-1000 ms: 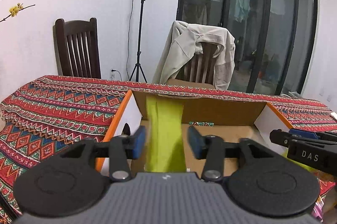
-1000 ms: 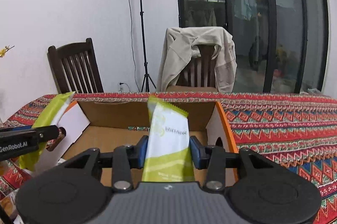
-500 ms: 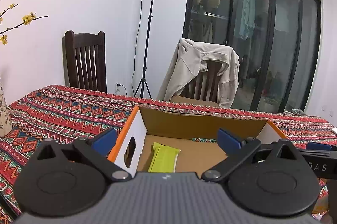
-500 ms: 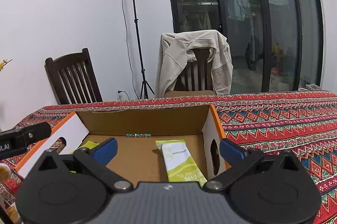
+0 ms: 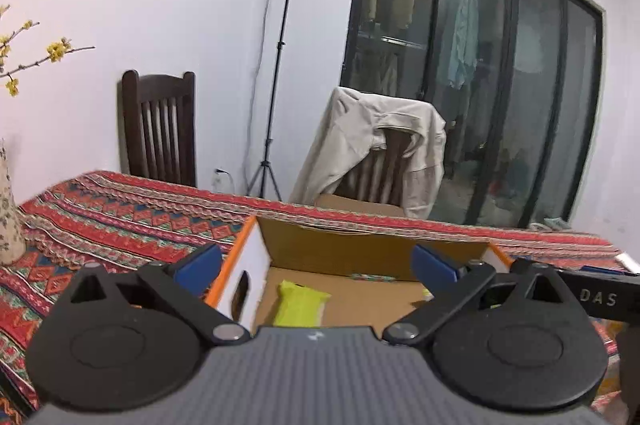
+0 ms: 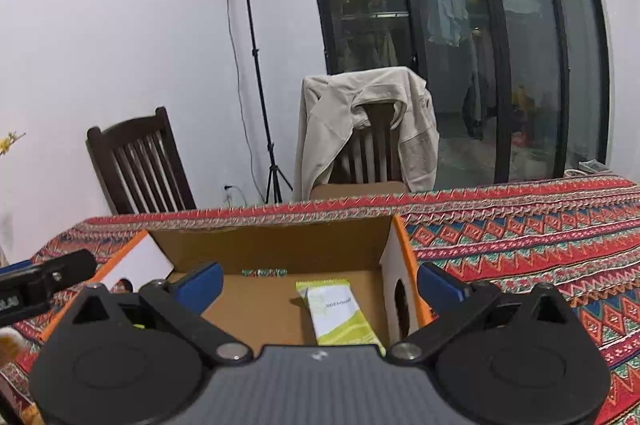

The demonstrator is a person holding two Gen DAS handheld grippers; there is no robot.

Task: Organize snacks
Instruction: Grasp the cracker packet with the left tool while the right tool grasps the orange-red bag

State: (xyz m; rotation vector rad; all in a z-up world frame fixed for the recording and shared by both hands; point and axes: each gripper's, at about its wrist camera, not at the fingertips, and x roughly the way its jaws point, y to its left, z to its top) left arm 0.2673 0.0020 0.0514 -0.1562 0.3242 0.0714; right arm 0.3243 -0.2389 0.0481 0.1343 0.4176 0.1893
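a: both grippers are hanging over the cardboard box (image 6: pixel 276 249) with nothing in them. the left gripper (image 5: pixel 316 267) is showing its fingers spread as wide as they go, and the right gripper (image 6: pixel 320 283) is looking just the same.

b: and the snacks?

a: one green snack pack (image 5: pixel 300 303) is lying flat on the box floor near the left wall, and a second snack pack (image 6: pixel 340 311) is lying flat near the right wall, its near end hidden under the gripper body. both are sitting well apart, inside the box.

b: so what's worrying you?

a: the box is sitting on a patterned tablecloth (image 6: pixel 520 225), and it's light. i'm guessing a spread finger catching the orange rim on the way out would be dragging the box or tipping a wall. the two grippers are also working close together, so they could be knocking each other.
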